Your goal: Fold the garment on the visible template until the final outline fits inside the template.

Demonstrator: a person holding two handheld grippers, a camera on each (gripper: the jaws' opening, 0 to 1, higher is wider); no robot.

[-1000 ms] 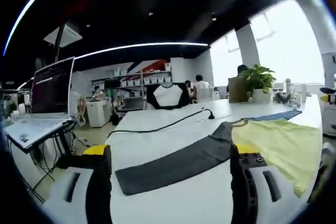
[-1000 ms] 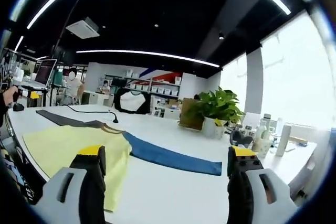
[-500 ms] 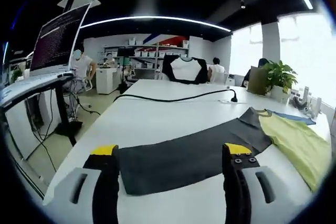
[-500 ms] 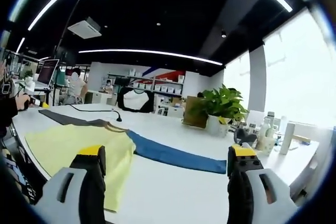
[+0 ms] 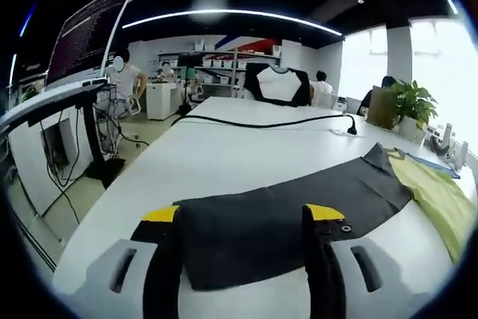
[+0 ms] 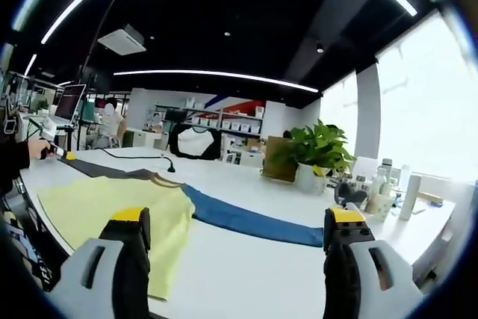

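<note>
Black cable [image 5: 269, 122] crosses table [image 5: 216, 162] beyond garment [image 5: 284, 214]

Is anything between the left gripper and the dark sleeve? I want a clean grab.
Nothing visible stands in the way. In the left gripper view the left gripper is open, with the end of the dark grey sleeve lying flat on the white table between its jaws. The black cable lies far beyond.

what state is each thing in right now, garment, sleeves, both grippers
garment: yellow body lying flat on the white table
dark sleeve: spread out flat, unfolded
blue sleeve: stretched out flat, unfolded
left gripper: open, over the dark sleeve's end
right gripper: open, holding nothing
</note>
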